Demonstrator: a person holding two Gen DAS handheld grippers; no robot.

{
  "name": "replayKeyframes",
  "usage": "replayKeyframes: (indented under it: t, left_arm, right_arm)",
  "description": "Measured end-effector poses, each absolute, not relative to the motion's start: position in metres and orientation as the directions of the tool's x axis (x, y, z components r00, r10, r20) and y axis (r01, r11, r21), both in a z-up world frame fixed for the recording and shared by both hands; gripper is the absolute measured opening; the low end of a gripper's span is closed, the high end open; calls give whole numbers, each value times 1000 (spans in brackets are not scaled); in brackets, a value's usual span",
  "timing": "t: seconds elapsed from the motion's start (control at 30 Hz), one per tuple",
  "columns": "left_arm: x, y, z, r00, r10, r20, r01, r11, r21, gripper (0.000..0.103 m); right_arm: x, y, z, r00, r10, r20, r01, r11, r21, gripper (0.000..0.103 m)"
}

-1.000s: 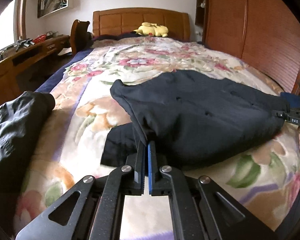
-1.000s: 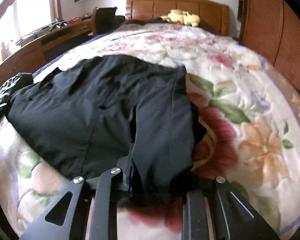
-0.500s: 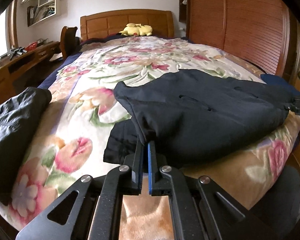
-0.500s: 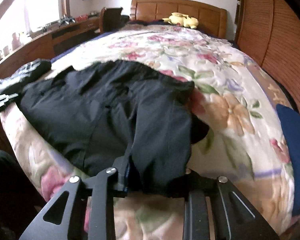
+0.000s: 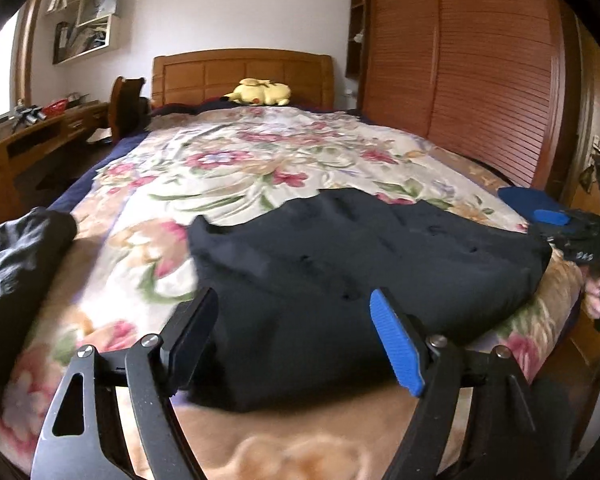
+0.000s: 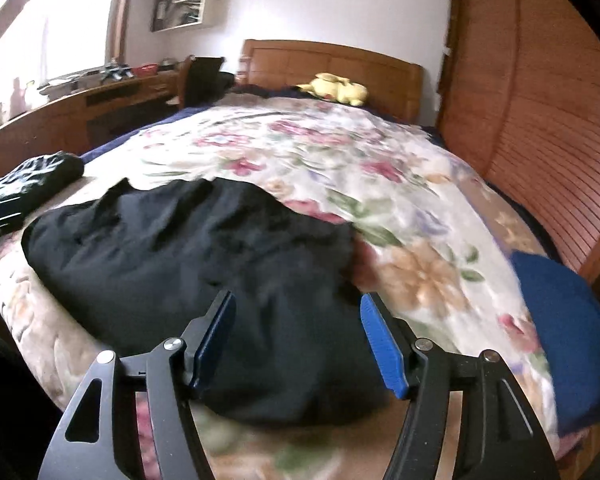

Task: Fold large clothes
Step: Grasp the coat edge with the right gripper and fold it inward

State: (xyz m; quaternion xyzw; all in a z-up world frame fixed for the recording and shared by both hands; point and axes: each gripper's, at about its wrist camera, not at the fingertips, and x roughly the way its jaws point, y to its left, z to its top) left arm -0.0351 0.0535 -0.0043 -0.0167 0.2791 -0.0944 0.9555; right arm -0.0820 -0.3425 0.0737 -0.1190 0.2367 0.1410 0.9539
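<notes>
A wooden bed [image 5: 244, 68] with a floral quilt [image 5: 260, 160] stands beside a slatted wardrobe [image 5: 480, 80] and a desk [image 6: 100, 100]. The dark folded garment [image 5: 360, 264] lies near the quilt's foot edge, creased. The left gripper [image 5: 296, 320] and right gripper [image 6: 296, 320] have just opened; both stand spread, pads clear of the cloth.

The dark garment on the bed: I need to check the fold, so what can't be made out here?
- Dark garment: type and fold layers unclear in both wrist views; uniformly dark and motion-blurred.
- Its near edge: partly hidden behind the open left gripper and right gripper.
- Blue item: cut off by the right view's edge.
</notes>
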Motion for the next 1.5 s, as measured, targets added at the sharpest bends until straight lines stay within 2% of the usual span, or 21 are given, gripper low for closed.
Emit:
replayKeyframes:
  t: [0.27,0.4,0.5,0.67,0.9,1.0,1.1,1.23,1.4,1.5]
  left_arm:
    - [-23,28,-34,787,-210,-580,191,977,-93,79]
    - [-19,27,-51,758,-182,-626,189,980,-57,79]
    - [-17,24,-62,733,-171,-659,196,980,-37,79]
    - [-22,24,-66,723,-164,-671,204,979,-20,79]
    - [-24,25,-67,724,-168,-669,207,978,-21,79]
    - [-25,26,-66,731,-171,-661,209,978,-21,79]
    - [-28,25,-63,745,-176,-643,214,977,-18,79]
    - [-33,22,-55,767,-195,-611,229,973,-23,79]
    - [-38,10,-44,787,-219,-576,258,966,-14,79]
    - [-39,-2,-38,794,-247,-555,286,958,-17,79]
  right_arm:
    - [-49,-296,35,786,276,-553,-413,900,-138,67]
    - [-34,-297,5,728,261,-634,-429,895,-123,67]
    - [-35,-298,-10,744,264,-614,-437,887,-148,66]
    - [-44,-289,-4,768,221,-600,-390,906,-165,67]
    - [-61,-254,18,785,302,-541,-432,893,-127,67]
    - [-66,-236,12,763,336,-553,-476,870,-127,67]
    - [-62,-223,-9,741,310,-596,-488,858,-160,67]
    - [-55,-231,-10,716,350,-604,-504,857,-102,67]
    - [-67,-257,11,759,310,-573,-457,880,-129,67]
    - [-82,-288,27,816,233,-529,-369,914,-167,67]
